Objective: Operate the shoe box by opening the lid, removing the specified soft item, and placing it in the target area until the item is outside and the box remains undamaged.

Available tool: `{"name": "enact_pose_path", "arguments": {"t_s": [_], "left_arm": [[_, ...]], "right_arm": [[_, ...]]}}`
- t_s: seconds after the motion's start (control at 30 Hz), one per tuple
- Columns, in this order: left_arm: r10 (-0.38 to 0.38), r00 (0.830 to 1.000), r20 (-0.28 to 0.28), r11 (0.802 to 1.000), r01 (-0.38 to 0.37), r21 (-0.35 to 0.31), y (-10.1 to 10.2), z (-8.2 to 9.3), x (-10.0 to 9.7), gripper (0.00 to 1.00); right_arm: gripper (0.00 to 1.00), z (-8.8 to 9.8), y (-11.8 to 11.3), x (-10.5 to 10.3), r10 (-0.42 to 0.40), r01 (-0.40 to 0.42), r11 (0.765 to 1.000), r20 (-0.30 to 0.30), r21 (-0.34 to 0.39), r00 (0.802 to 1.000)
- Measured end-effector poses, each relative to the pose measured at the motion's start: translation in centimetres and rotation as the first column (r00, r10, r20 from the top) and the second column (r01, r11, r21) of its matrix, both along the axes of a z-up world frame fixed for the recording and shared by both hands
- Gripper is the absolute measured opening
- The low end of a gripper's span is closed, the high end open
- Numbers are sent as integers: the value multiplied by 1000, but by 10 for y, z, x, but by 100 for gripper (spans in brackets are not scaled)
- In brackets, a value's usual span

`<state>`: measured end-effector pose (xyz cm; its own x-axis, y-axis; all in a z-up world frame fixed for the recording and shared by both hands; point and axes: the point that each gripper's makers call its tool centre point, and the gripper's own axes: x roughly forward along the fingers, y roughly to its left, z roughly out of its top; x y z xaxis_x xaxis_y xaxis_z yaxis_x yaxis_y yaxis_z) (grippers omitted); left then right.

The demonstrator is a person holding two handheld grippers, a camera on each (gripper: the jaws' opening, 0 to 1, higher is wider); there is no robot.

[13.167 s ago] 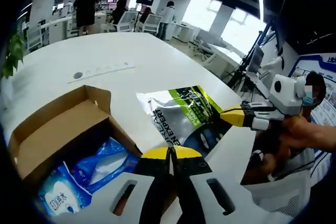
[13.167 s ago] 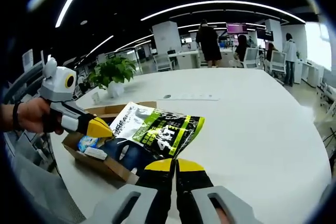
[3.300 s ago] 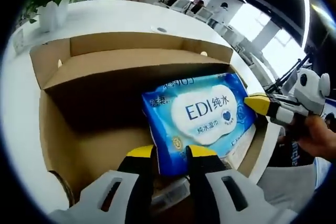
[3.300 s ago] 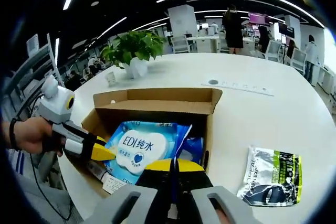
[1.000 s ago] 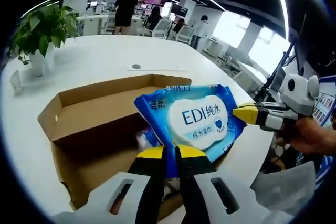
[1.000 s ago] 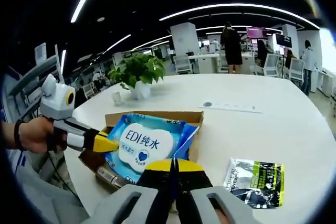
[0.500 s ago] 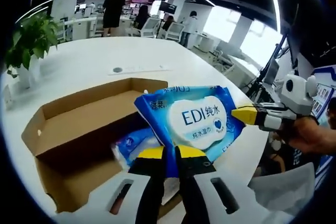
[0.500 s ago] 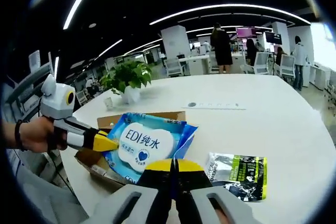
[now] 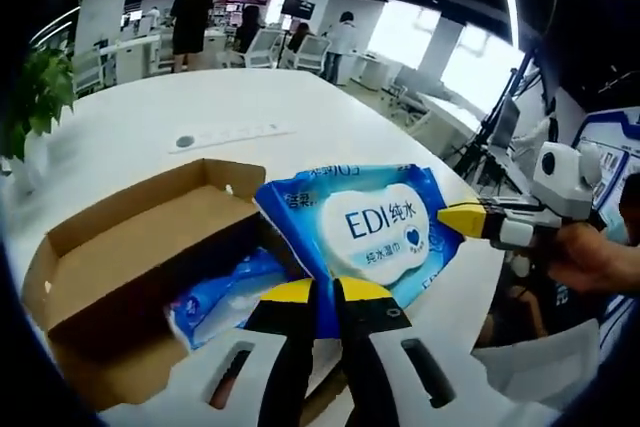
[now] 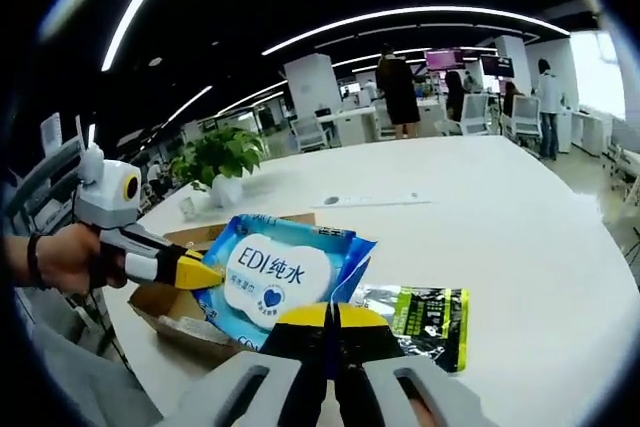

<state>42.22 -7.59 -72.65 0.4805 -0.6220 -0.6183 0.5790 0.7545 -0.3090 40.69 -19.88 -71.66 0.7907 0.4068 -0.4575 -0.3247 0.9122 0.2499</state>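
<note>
Holding a blue wipes pack (image 9: 375,222) in the air over a white table (image 9: 150,117), both grippers pinching it.
Left gripper (image 9: 320,292) jaws closed on the pack's lower edge; right gripper (image 10: 326,315) jaws closed on its opposite edge, seen at 3 o'clock in left gripper view. Open cardboard box (image 9: 120,247) sits on the table at 9 o'clock, lid flaps up, another blue packet (image 9: 225,292) inside. Green-and-black pouch (image 10: 415,319) lies flat on the table at 4 o'clock in right gripper view. Potted plant (image 10: 215,157) beyond the box. Open office behind: strip ceiling lights, desks, chairs, people standing (image 10: 397,87), bright windows.
</note>
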Motion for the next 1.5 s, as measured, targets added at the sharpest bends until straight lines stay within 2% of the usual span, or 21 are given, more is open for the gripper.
{"name": "enact_pose_path", "arguments": {"t_s": [0.5, 0.83, 1.23, 1.5], "left_arm": [[-70, 997, -9, 998, 70, 3, -54, -7, 18, 5], [-111, 993, -41, 993, 113, 43, -84, -27, 25, 5], [-140, 987, -81, 983, 148, 108, -98, -59, 33, 5], [-159, 983, -92, 973, 172, 155, -101, -72, 35, 6]], "right_arm": [[0, -8, -55, 13, -71, 71, 997, -15, 12, 997], [0, -28, -83, 24, -85, 85, 996, -61, 2, 995], [0, -61, -95, 33, -76, 76, 997, -132, -3, 988], [0, -73, -98, 41, -61, 61, 998, -160, -2, 985]]}}
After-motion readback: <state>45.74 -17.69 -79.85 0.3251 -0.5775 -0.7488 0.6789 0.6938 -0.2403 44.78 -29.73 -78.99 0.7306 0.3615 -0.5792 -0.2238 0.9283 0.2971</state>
